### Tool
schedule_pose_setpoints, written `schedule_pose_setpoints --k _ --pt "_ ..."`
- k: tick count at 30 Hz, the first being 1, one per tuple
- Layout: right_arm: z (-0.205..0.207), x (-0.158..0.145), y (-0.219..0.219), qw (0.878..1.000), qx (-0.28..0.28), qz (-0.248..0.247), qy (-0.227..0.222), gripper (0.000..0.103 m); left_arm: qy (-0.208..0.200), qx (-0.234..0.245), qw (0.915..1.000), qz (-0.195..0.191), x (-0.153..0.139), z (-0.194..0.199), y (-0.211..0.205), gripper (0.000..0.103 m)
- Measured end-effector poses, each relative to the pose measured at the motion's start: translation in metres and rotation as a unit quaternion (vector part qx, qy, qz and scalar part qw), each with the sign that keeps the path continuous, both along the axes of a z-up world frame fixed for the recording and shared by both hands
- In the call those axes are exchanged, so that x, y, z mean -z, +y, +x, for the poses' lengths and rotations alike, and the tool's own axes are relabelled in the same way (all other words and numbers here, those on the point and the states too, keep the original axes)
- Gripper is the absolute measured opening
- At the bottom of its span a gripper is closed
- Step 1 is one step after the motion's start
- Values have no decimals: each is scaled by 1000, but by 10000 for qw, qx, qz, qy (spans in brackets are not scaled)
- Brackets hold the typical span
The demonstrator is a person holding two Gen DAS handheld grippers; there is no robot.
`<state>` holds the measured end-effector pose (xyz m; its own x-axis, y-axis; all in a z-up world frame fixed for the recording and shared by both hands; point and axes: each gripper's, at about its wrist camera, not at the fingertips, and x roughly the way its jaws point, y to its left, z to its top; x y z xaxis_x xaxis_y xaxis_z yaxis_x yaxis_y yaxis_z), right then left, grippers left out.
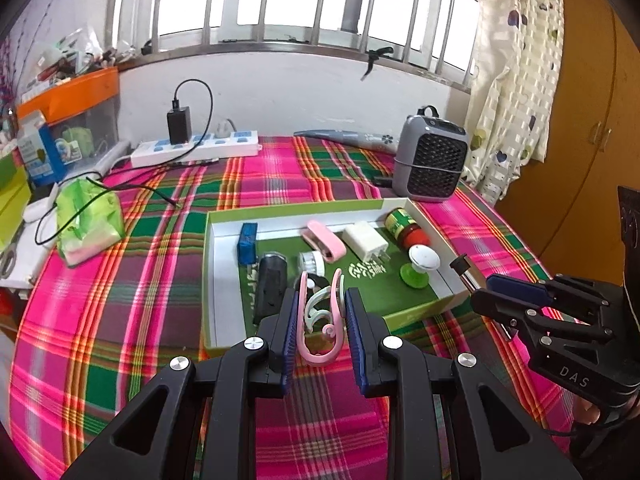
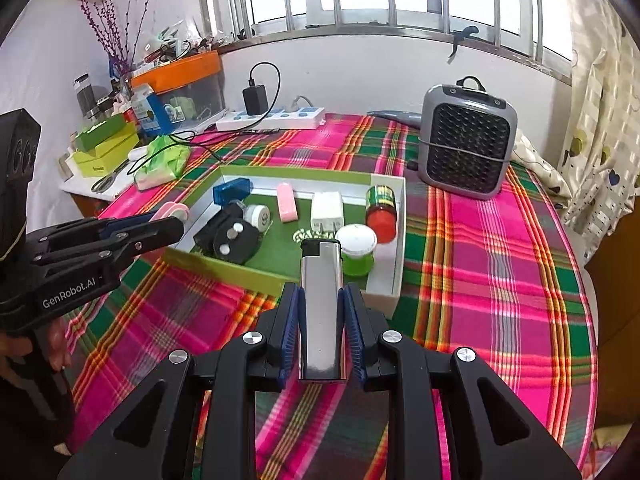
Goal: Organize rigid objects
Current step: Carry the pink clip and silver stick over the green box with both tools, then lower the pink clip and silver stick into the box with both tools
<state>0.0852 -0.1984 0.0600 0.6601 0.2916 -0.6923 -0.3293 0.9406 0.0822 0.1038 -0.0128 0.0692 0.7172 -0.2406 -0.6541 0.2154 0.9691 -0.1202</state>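
My left gripper pinching pink clip; my right gripper clamping silver lighter, both near green tray

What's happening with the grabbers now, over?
Left gripper shut on pink clip. Right gripper shut on silver lighter. Green box just ahead, already crowded. Nothing blocking, over.

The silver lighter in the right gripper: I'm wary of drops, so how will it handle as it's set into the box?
The lighter looks stiff, and its polished metal sides may slip between the right gripper pads. It is tall and narrow, so stood upright in the green box it would probably tip; laid flat, its flat faces shouldn't roll.
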Motion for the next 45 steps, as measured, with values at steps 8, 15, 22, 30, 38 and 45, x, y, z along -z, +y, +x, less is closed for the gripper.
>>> schedule_pose_setpoints --k 8,15,22,30,38,45 --pt "21 -4 9 10000 -49 -10 16 25 50 -108 9999 47 3 18 4 22" --pt "40 -1 21 9999 -111 -14 84 24 106 -201 9997 65 7 33 6 22" --pt "56 10 31 9995 -155 -32 265 25 215 -260 9994 72 14 46 6 22" --pt "70 23 38 9984 -235 -95 495 25 342 -291 9990 87 24 55 6 22" --pt "79 31 44 9976 -281 -125 617 25 444 -317 9984 128 32 61 5 22" --pt "84 37 48 9969 -310 -165 707 25 523 -328 9980 135 37 66 5 22"
